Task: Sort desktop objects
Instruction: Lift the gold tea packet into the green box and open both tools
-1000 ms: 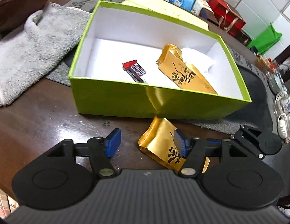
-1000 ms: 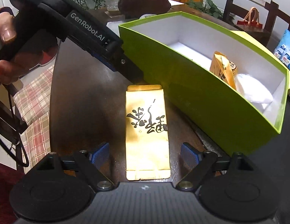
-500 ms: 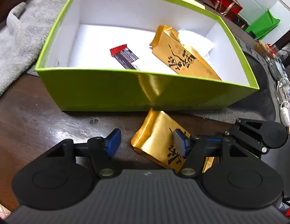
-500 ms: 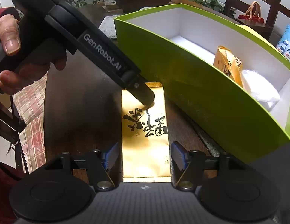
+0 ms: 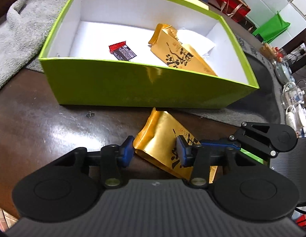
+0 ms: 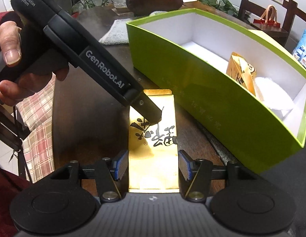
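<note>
Gold tea packet [image 6: 153,148] flat on dark wooden table [image 5: 44,122], just in front of green box [image 5: 145,86]. Both grippers on it from opposite ends. Left gripper [image 5: 154,151] jaws just been closing, blue pads now touching packet at its corner, looks like a pinch. Right gripper [image 6: 151,165] jaws also been closing, pads right at packet's two long edges, can't tell if squeezing yet. Inside box: second gold packet [image 5: 182,53], small black-red snack bar [image 5: 122,51], white pouch [image 5: 194,39]. Grey towel [image 5: 20,45] left of box.

Gold tea pouch [image 6: 153,138] flat on table, beside green box [image 5: 145,86]; second pouch [image 5: 180,53] inside.
</note>
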Demonstrator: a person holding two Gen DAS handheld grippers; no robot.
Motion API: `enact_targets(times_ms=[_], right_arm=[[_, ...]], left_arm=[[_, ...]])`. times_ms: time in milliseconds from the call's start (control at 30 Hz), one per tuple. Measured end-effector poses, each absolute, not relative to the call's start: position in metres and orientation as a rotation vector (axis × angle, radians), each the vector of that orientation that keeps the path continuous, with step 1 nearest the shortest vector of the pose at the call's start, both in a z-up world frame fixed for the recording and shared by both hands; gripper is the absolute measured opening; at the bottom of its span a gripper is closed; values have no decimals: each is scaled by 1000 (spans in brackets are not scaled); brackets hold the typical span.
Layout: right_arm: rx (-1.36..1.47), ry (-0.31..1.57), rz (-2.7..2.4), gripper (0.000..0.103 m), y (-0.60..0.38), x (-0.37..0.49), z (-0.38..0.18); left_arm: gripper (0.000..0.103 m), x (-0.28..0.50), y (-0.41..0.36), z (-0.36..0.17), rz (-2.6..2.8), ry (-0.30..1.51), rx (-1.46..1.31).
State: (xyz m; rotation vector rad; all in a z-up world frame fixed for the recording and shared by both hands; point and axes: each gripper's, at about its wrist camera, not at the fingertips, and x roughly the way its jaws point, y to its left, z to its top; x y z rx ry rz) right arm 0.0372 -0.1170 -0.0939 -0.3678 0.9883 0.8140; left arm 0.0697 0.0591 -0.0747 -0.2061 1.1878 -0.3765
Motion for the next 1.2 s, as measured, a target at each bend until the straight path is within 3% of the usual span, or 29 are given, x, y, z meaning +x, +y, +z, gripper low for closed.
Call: enact_targets(times_ms=[367,633,833,1200], right_arm=[[-385,862,848,55,-125,30,-34],[-385,747,797,55,-118,80,11],[-344,782,762,55,-102,132,6],[-260,976,739,55,-81,189,-44]], left_arm=[[46,58,55,5,-357,1024,-154],[46,112,53,47,-342,918,-114],[46,164,59,40,-328,957,-85],[46,221,63,-22,-336,1110,-25]])
